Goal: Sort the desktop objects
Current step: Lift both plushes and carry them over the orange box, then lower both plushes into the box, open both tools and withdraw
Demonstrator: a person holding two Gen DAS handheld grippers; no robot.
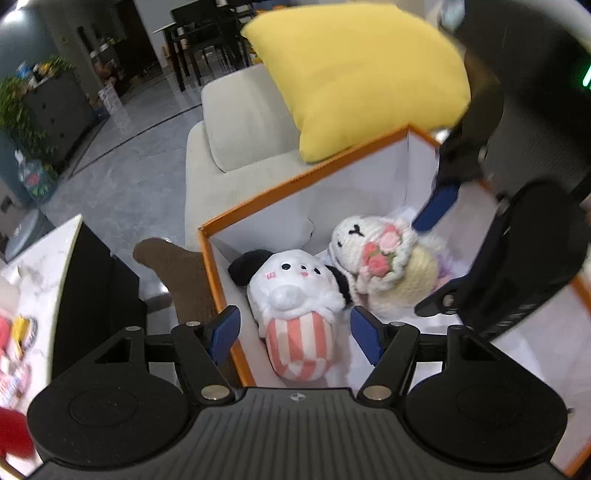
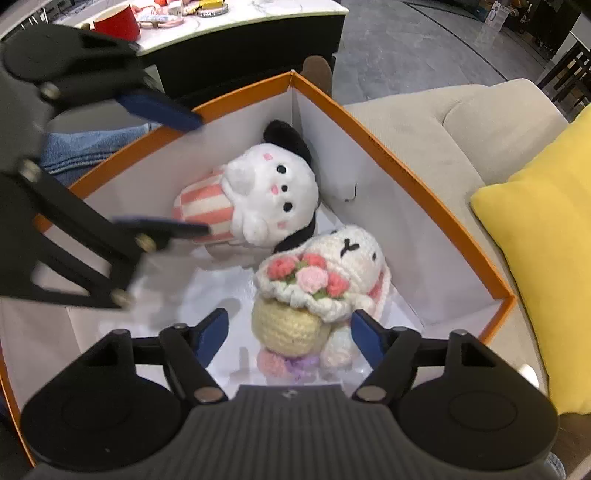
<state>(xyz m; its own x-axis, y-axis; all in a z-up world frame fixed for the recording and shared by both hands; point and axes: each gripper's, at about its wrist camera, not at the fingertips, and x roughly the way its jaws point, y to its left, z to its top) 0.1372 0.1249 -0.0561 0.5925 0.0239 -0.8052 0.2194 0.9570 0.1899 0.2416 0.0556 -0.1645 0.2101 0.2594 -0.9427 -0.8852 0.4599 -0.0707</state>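
Note:
An orange-rimmed white box [image 1: 258, 195] [image 2: 436, 206] holds two toys. A white plush dog with black ears and a pink-striped body [image 1: 295, 306] [image 2: 258, 199] lies in it. A crocheted rabbit with a flower bouquet [image 1: 384, 258] [image 2: 317, 288] lies beside it, touching it. My left gripper [image 1: 293, 332] is open above the plush dog, empty. My right gripper [image 2: 288, 334] is open above the rabbit, empty. Each gripper shows in the other's view, the right one [image 1: 436, 210] and the left one [image 2: 177, 170].
The box stands by a beige sofa [image 1: 236, 122] [image 2: 443, 122] with a yellow cushion [image 1: 362, 74] [image 2: 546, 266]. A marble-topped table [image 1: 40, 258] [image 2: 236, 18] holds a red cup [image 2: 116, 22] and small items. A brown object [image 1: 177, 269] lies beside the box.

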